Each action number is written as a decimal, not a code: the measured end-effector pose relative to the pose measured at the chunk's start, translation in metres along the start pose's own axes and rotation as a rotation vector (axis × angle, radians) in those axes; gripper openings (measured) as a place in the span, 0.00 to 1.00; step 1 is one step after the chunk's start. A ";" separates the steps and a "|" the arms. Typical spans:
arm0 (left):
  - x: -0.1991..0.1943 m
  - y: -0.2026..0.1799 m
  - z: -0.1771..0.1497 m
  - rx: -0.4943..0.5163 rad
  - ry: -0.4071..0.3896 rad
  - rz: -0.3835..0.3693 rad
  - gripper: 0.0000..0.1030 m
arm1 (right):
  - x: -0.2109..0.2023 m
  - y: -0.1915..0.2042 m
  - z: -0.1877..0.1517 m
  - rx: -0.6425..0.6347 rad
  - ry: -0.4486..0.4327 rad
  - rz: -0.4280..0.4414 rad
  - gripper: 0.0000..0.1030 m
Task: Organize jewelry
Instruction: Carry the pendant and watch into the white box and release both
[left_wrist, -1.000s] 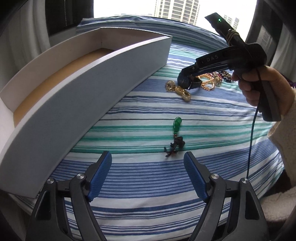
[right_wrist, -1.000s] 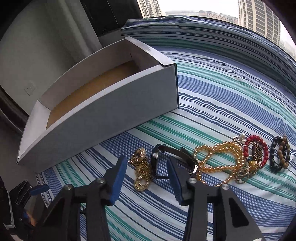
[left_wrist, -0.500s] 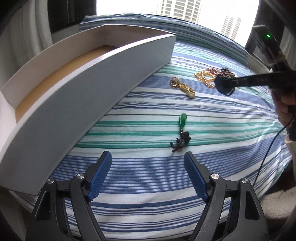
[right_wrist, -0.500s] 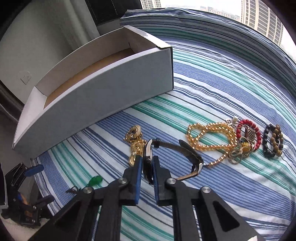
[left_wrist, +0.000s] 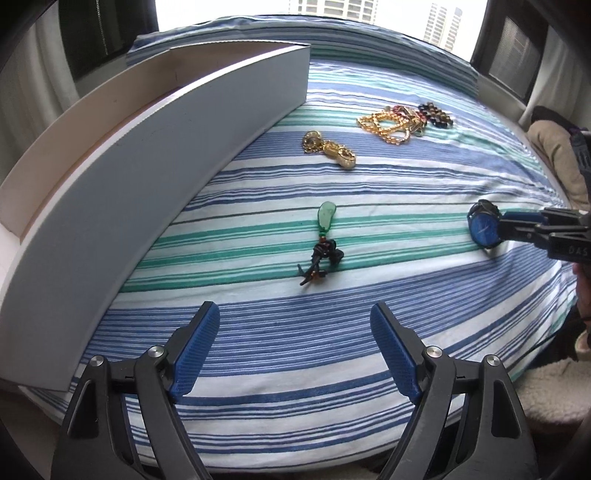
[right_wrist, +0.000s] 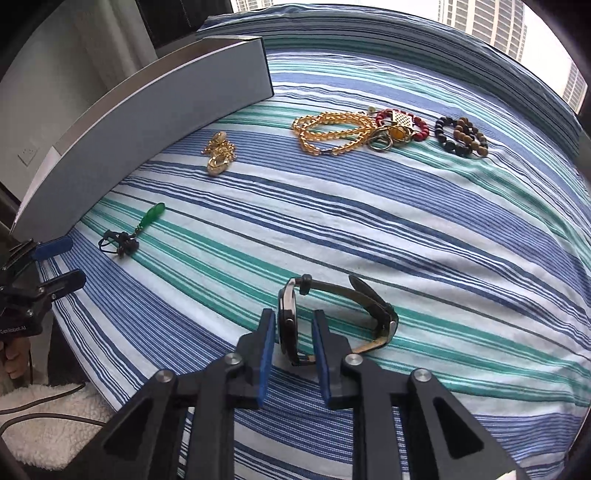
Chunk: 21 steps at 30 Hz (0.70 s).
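My right gripper (right_wrist: 291, 326) is shut on a blue-faced wristwatch (right_wrist: 290, 321) with a dark strap, low over the striped bedspread (right_wrist: 424, 229); the watch also shows in the left wrist view (left_wrist: 484, 229). My left gripper (left_wrist: 293, 332) is open and empty, a short way in front of a green pendant on a dark cord (left_wrist: 325, 229). A gold chain piece (left_wrist: 332, 149) lies beyond it. An amber bead necklace (right_wrist: 332, 131), a red bead bracelet (right_wrist: 404, 122) and dark bead bracelets (right_wrist: 461, 136) lie at the far side.
A long white cardboard box (left_wrist: 155, 155) with an open top stands along the left side of the bed; it also shows in the right wrist view (right_wrist: 155, 118). A fleecy cream fabric (right_wrist: 48, 424) lies off the bed's near edge. Windows are behind.
My right gripper closed on the watch and carried it away from the gold chain and necklaces toward the near right part of the bed. The left gripper stayed open, shifting slightly.
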<state>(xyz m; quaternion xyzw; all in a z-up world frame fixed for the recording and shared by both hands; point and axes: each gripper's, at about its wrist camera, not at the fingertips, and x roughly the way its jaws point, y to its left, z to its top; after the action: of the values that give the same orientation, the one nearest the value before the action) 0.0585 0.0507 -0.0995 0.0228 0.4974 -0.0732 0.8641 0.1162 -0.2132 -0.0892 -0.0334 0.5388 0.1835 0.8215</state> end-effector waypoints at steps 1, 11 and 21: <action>-0.001 0.001 -0.001 0.001 0.002 0.005 0.86 | -0.009 -0.004 -0.004 0.023 -0.021 0.020 0.42; 0.004 0.009 -0.004 -0.046 0.036 -0.030 0.87 | -0.037 -0.016 -0.050 0.097 -0.012 0.005 0.42; 0.032 -0.015 0.030 0.109 0.018 -0.040 0.86 | -0.038 -0.001 -0.038 0.058 -0.049 0.024 0.42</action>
<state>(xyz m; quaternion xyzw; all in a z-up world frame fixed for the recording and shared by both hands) 0.0974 0.0292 -0.1117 0.0604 0.5006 -0.1174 0.8555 0.0699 -0.2343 -0.0710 0.0014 0.5242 0.1781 0.8328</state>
